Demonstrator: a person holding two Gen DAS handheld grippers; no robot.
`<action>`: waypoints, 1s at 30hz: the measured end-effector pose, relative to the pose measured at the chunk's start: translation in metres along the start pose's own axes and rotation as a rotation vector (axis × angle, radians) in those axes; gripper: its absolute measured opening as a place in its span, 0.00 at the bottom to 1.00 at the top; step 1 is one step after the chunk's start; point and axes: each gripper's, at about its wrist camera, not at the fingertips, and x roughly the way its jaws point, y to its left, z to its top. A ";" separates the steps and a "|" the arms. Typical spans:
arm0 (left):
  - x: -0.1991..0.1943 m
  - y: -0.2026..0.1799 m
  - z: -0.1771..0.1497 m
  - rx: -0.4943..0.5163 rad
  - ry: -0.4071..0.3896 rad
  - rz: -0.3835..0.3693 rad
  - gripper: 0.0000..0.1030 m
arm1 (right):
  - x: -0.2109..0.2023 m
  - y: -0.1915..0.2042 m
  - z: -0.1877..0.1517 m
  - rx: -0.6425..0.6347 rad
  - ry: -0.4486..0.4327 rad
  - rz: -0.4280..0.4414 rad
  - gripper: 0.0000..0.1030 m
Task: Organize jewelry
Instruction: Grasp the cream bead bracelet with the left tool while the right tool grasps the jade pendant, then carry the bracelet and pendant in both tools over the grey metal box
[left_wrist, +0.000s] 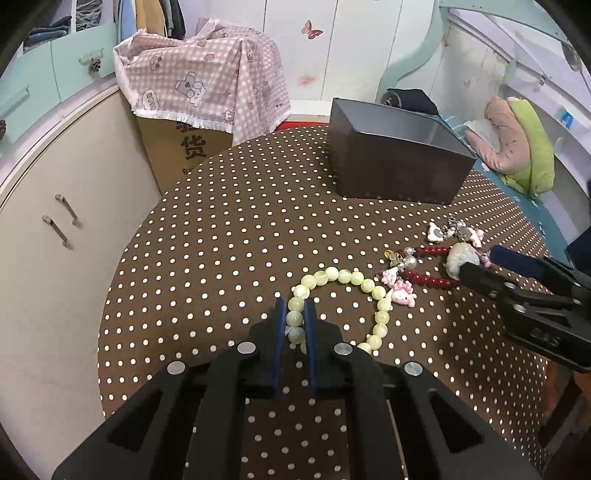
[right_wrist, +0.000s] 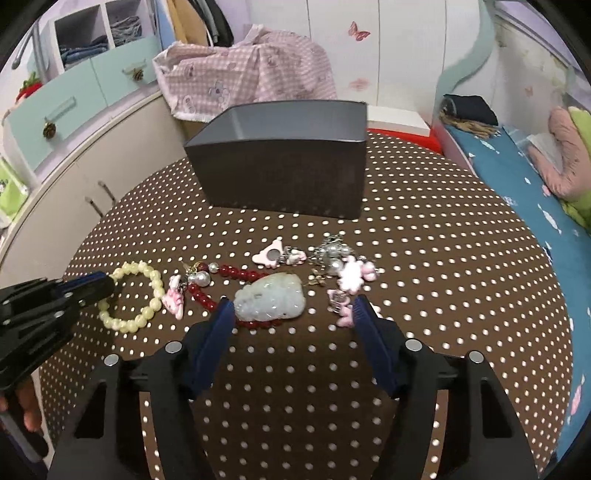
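Mounted behind each pair of tongs, looking forward and down, close over the dotted counter (left_wrist: 229, 229). Left view angled rightward, right view straight ahead. Shared by both: grey box (left_wrist: 399, 162), jewelry.

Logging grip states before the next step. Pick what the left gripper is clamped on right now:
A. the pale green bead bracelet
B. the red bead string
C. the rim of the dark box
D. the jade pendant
A: the left gripper has its blue fingers closed on beads of the pale green bead bracelet, which lies on the dotted tablecloth.
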 end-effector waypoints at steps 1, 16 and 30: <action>-0.001 0.003 0.000 -0.005 -0.003 -0.006 0.08 | 0.001 0.002 0.002 -0.002 0.002 0.007 0.62; 0.008 0.005 -0.006 0.011 0.011 -0.017 0.11 | 0.015 0.014 0.010 -0.020 0.022 0.044 0.47; -0.014 0.007 0.006 0.016 -0.071 -0.124 0.07 | -0.007 0.000 0.005 -0.015 -0.023 0.059 0.38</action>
